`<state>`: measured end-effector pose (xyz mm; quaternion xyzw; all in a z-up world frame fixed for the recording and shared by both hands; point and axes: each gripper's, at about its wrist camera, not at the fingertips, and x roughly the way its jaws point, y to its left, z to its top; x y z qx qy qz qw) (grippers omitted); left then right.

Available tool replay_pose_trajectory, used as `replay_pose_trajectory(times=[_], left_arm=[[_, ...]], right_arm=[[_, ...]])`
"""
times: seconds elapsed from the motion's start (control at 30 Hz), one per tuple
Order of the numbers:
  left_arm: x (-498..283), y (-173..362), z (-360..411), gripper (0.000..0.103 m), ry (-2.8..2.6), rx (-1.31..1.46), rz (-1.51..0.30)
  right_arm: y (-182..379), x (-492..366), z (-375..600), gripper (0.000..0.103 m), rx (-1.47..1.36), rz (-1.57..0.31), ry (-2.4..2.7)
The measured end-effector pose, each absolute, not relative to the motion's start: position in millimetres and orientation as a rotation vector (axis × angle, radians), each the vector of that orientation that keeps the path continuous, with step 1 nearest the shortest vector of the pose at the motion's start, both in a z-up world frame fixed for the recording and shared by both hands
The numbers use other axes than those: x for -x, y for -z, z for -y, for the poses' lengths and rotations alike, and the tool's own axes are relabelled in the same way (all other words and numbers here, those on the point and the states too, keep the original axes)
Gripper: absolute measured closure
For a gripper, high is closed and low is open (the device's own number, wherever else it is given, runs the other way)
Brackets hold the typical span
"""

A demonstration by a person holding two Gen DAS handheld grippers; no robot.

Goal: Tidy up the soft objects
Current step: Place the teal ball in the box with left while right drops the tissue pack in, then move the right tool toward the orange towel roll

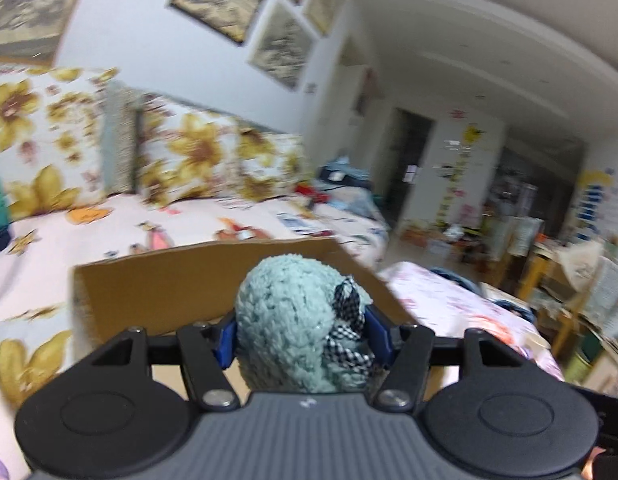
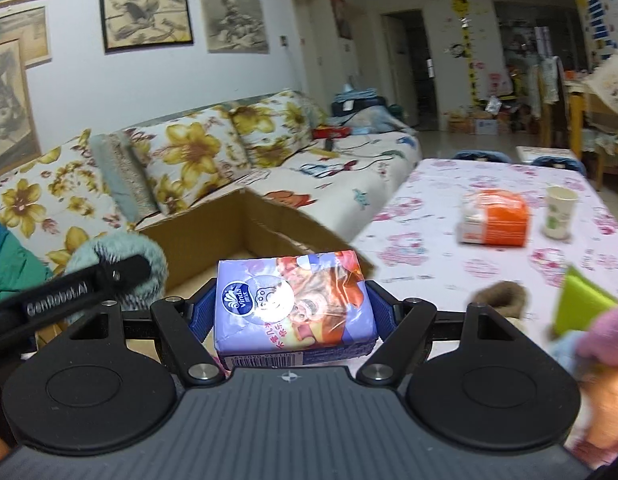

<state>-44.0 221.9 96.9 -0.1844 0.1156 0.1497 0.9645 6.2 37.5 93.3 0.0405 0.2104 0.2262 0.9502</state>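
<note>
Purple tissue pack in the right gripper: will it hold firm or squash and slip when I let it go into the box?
The purple tissue pack will probably squash: its wrapper already creases between the right gripper pads. The glossy film shows glare, so it may slide. It looks light and flat-sided, so it should land in the cardboard box without rolling.

A lived-in home living room. A sofa (image 2: pixel 213 160) with sunflower-print cushions runs along the left wall beneath framed pictures (image 2: pixel 145 14), and a table under a floral cloth (image 2: pixel 489 200) fills the right. Children's wall stickers (image 2: pixel 467 40) decorate the far upper right beside a doorway.
</note>
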Motion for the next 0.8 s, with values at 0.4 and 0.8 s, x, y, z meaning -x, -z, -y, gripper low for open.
replay_pose_trajectory(times=[0.4, 0.8], left_arm=[[60, -95, -240, 0.021, -0.412, 0.418, -0.197], [55, -87, -210, 0.016, -0.383, 0.247, -0.220]], right_arm=[[-83, -25, -76, 0.002, -0.042, -0.476, -0.560], [-91, 13, -3, 0.000, -0.122, -0.415, -0.291]])
